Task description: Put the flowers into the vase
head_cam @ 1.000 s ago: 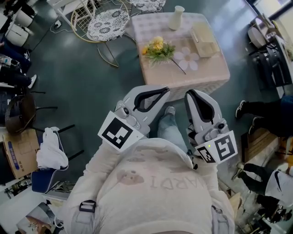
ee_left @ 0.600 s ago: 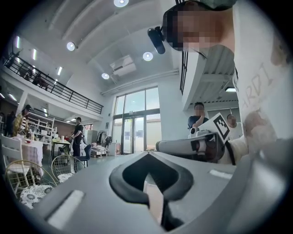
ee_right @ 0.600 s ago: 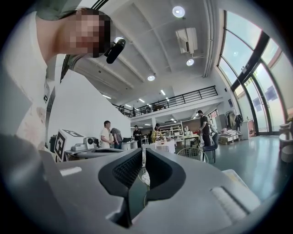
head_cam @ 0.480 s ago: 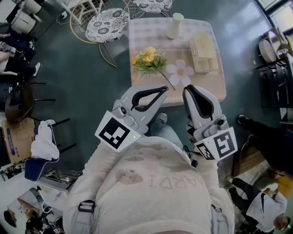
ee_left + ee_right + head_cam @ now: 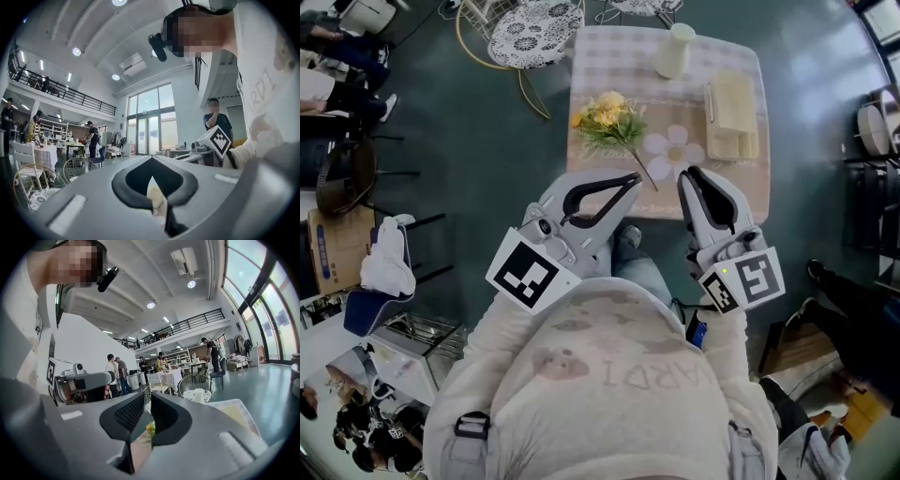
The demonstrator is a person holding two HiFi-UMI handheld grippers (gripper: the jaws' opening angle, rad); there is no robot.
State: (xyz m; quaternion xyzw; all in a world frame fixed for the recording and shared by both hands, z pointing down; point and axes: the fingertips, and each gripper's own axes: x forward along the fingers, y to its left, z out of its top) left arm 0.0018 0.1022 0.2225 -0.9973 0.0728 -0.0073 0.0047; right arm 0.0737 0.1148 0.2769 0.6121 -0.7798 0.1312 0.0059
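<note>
A bunch of yellow flowers (image 5: 607,122) with green leaves lies on the pink-clothed table (image 5: 609,66), its stem pointing at the near edge. The white vase (image 5: 675,49) stands upright at the far side. My left gripper (image 5: 634,178) hovers at the near table edge just short of the stem end; its tips meet, shut on nothing. My right gripper (image 5: 690,175) is beside it, its jaws having just been opening, with a narrow empty gap. In the right gripper view the flowers (image 5: 150,429) show through the right gripper (image 5: 147,416), with the vase (image 5: 199,395) beyond.
A white flower-shaped mat (image 5: 672,148) and a pale yellow box (image 5: 731,117) lie on the table right of the flowers. A wire chair with a patterned seat (image 5: 534,19) stands at the table's far left. People and furniture line the left edge.
Both grippers have come forward to the table's near edge, and the table now sits closer below me. The right jaws have parted slightly. The flowers and vase have not moved.
</note>
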